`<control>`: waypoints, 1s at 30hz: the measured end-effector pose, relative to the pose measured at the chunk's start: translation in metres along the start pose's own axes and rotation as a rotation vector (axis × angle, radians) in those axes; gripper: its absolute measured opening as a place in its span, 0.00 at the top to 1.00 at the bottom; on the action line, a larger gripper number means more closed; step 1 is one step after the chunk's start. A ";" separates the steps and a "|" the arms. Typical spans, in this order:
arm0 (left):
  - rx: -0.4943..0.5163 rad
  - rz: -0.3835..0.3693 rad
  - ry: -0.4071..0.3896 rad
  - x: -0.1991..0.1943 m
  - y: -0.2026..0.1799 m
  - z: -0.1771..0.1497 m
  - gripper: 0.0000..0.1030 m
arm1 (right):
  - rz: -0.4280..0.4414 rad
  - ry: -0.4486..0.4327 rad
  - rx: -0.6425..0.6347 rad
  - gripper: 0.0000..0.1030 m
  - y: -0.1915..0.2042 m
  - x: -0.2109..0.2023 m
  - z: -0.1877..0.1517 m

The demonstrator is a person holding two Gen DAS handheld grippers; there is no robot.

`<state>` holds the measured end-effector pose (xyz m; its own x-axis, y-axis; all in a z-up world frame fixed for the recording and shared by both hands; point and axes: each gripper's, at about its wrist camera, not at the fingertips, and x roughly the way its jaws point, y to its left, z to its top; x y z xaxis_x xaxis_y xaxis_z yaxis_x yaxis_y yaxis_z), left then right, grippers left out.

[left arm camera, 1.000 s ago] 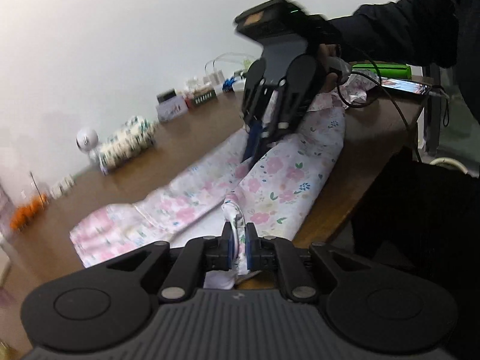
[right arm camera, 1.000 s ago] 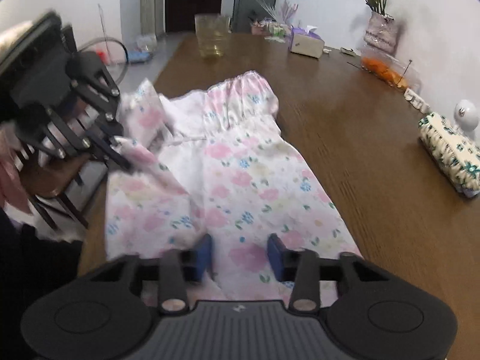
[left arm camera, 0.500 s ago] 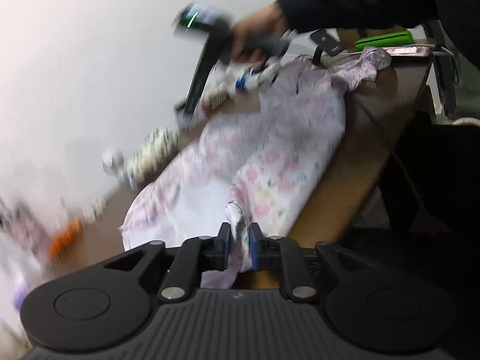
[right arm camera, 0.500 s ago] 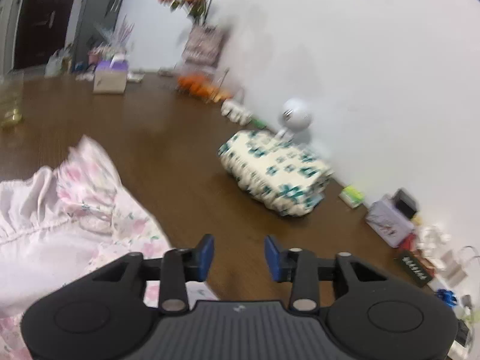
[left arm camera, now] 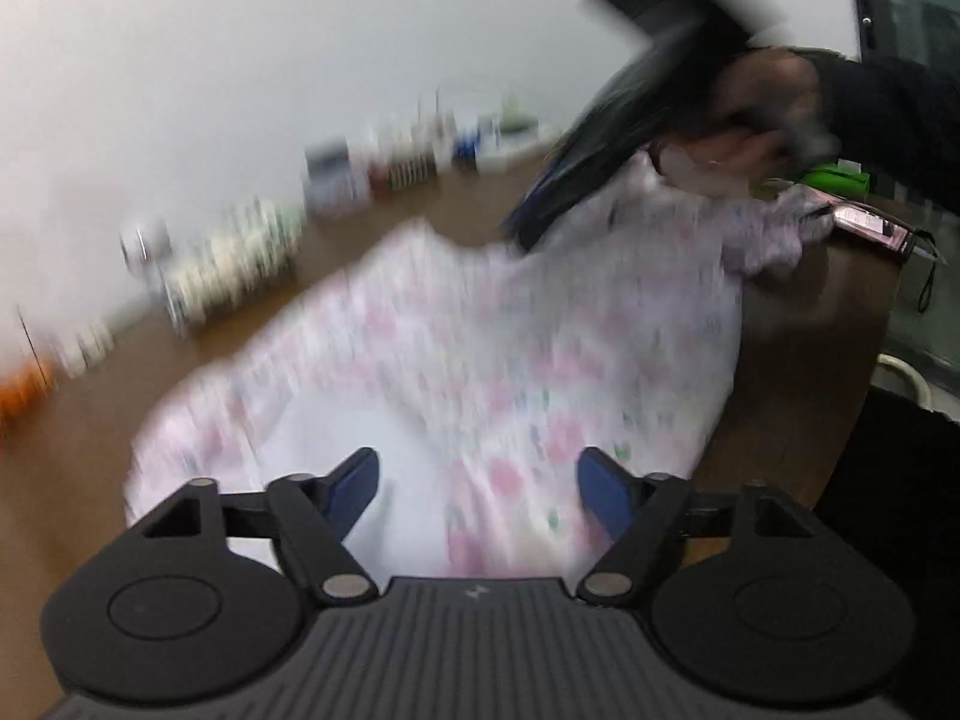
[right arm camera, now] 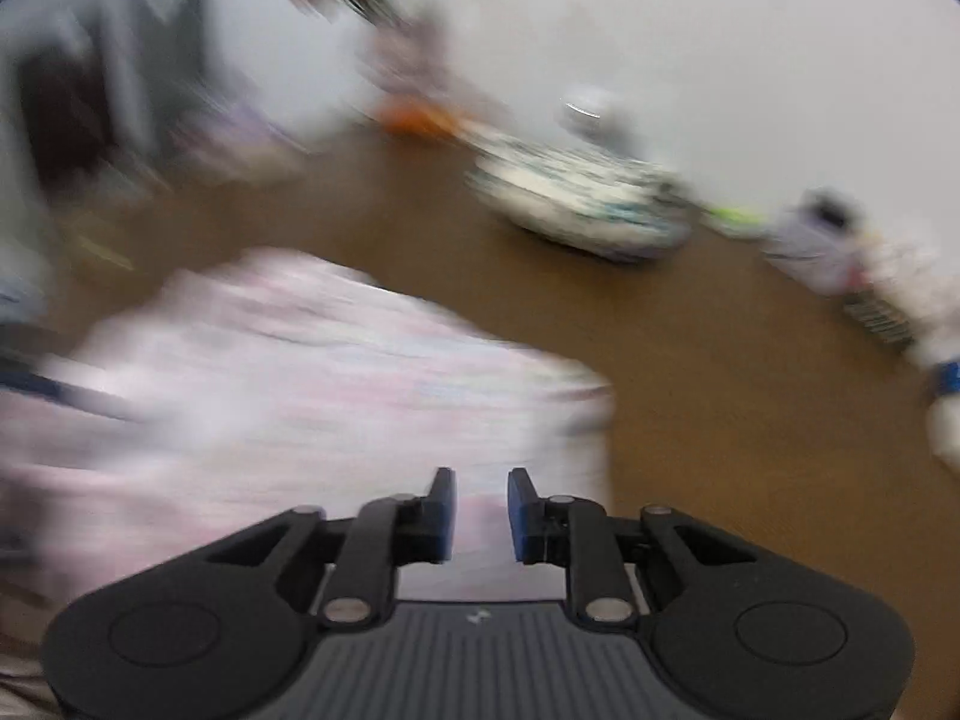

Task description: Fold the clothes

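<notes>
Spread flat on brown wooden table [left arm camera: 798, 360], light, limp pink floral cotton garment [left arm camera: 480, 348]; both claws apart and empty, left claw [left arm camera: 478, 483] just opened; pinch hem corner at 6 o'clock.

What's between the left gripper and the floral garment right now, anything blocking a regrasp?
Nothing visible. The left gripper, whose fingers have just been opening, hangs directly over the floral garment on the wooden table, with only cloth showing between the fingers. The right gripper is at the garment's far end, clear of the near edge.
</notes>
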<state>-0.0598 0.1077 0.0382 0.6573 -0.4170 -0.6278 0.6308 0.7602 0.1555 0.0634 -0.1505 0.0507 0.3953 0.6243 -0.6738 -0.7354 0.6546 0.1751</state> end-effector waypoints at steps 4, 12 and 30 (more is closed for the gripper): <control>-0.065 -0.098 -0.006 -0.007 0.000 -0.005 0.88 | 0.175 0.033 0.070 0.66 0.022 0.000 -0.042; 0.003 -0.187 -0.023 -0.061 -0.046 -0.033 0.69 | 0.259 -0.058 -0.230 0.91 0.076 -0.062 -0.104; -0.174 0.251 0.142 0.095 0.131 0.048 0.96 | -0.397 -0.134 0.528 0.93 -0.052 0.090 0.021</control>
<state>0.1054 0.1436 0.0356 0.7113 -0.1420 -0.6884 0.3690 0.9090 0.1937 0.1487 -0.1196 -0.0038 0.6698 0.3184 -0.6708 -0.1659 0.9447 0.2828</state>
